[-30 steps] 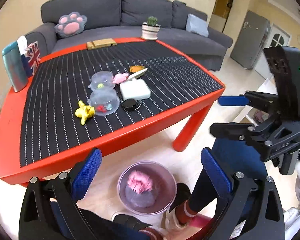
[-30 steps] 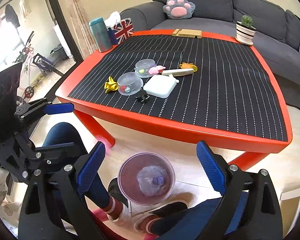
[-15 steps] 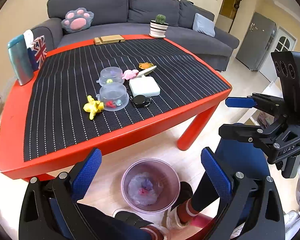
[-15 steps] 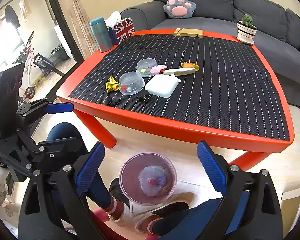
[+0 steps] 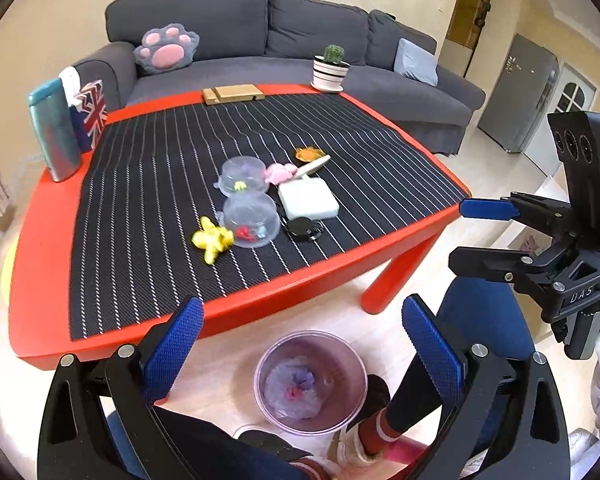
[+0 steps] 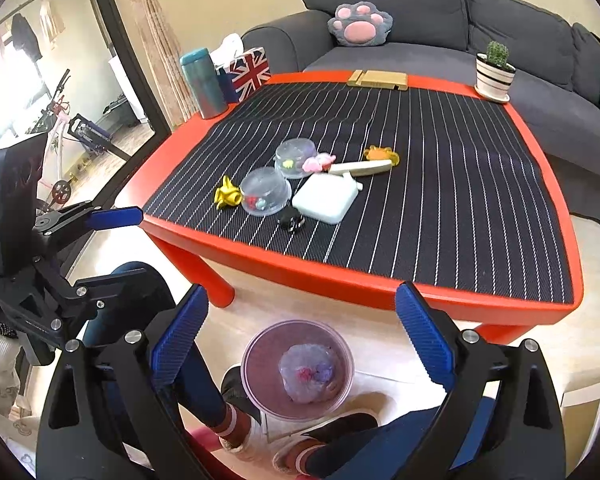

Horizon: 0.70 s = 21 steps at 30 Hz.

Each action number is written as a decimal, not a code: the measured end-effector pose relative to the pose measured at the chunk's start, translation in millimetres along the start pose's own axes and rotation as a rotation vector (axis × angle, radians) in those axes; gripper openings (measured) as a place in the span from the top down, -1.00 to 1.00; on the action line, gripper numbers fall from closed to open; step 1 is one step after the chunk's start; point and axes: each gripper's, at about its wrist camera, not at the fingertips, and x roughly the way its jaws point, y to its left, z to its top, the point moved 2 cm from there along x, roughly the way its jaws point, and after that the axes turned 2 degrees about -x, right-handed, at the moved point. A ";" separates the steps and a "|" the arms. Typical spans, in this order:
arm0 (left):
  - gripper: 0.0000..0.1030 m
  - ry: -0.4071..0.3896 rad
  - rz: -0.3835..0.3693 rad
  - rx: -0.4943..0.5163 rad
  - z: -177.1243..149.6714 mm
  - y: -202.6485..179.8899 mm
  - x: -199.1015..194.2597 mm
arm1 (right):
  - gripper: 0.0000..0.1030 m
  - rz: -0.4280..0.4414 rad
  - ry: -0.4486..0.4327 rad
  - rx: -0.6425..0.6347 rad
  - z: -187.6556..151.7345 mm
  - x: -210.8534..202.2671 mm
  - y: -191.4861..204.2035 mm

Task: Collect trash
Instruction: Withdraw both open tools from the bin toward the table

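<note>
While both claws hang above the floor with nothing in them, a clear plastic trash bin (image 5: 310, 380) sits on the floor just in front of the red desk (image 5: 40, 240), at 6 o'clock in both views. Inside it lies a crumpled clear wrapper with pink and purple scraps.

Up on the desk's striped black mat, at about 12 o'clock from the bin, is a tight cluster of litter: a yellow crumpled scrap (image 5: 212, 239) touching a clear domed cup (image 5: 251, 220), a second clear cup (image 5: 242, 176) behind it, a pink scrap (image 5: 280, 172), an orange scrap (image 5: 309, 154), a white stick, a white square case (image 5: 308, 200) and a small black object (image 5: 302, 227).

The left claw (image 5: 300, 344) is spread wide and empty; the right claw (image 6: 300, 340) likewise, jaws apart over the bin.

Judging by this, one drop seems finished and the next pick is due: reach forward to 12 o'clock, lower over a scrap such as the yellow one, and close without knocking the cup beside it.
</note>
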 end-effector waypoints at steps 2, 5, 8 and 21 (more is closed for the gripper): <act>-0.86 -0.003 0.005 -0.003 5.2 4.5 -1.0 | -0.81 0.001 -0.003 -0.002 5.4 -0.5 -0.4; -0.86 -0.009 0.013 -0.004 14.0 11.1 -2.3 | -0.82 0.005 -0.004 -0.008 13.7 -0.3 -0.3; -0.86 -0.008 0.019 0.002 22.0 17.5 -1.6 | -0.83 0.008 0.000 -0.013 20.1 2.2 -0.9; -0.86 0.079 0.048 0.020 46.6 49.3 33.2 | -0.83 0.017 0.011 -0.004 49.1 13.7 -9.8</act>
